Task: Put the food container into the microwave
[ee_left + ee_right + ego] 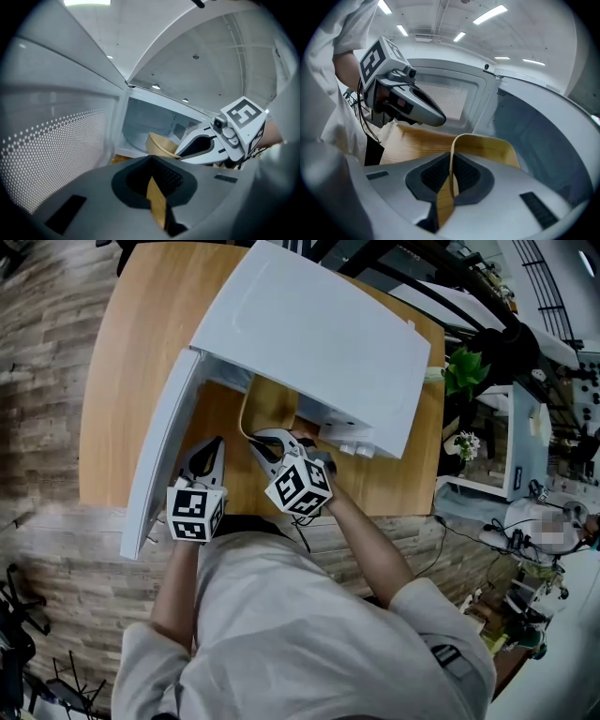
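Note:
The white microwave [309, 334] stands on the wooden table [131, 352] with its door [159, 456] swung open to the left. A tan food container [267, 409] sits at the mouth of the cavity. My right gripper [265, 442] is shut on the container's near rim; in the right gripper view the thin rim [487, 147] runs between the pads of that gripper [451, 176]. My left gripper [208, 454] hovers beside the door, shut with nothing held. In the left gripper view its jaws [152, 176] face the cavity, the container [161, 144] and the right gripper [180, 152].
The open door's perforated window [56, 140] fills the left of the left gripper view. A potted plant [464, 371] and white furniture [511, 442] stand right of the table. Cables [469, 540] trail on the floor. The table's front edge [394, 507] lies under my arms.

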Demonstrator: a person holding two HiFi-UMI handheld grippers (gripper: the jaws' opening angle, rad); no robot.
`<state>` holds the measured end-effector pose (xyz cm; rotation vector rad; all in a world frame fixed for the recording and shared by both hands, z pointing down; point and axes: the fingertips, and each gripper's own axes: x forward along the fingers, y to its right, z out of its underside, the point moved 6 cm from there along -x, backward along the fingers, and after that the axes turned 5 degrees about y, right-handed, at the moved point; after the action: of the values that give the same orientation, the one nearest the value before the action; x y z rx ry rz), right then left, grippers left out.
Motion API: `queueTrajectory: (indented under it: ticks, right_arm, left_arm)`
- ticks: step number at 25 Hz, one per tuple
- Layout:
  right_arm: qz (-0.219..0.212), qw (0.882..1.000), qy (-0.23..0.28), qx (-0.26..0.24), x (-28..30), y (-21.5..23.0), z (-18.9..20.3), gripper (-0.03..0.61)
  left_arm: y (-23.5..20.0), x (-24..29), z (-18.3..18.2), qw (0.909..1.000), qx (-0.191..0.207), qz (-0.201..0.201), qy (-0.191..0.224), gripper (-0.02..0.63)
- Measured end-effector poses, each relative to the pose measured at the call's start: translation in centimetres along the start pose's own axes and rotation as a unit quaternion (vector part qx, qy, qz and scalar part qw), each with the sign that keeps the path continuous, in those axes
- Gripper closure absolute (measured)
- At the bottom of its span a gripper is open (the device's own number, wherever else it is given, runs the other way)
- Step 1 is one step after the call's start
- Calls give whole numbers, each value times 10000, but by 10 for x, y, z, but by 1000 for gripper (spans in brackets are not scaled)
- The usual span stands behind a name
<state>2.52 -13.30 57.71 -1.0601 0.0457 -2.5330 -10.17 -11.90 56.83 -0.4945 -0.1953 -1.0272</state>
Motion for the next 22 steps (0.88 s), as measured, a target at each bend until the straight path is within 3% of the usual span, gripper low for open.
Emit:
queueTrajectory:
  ticks: [22]
  right_arm:
    - [184,9997,-112,-70,7,23,9,551]
  left_arm:
    - [8,18,-14,9991,260,314,-118,601]
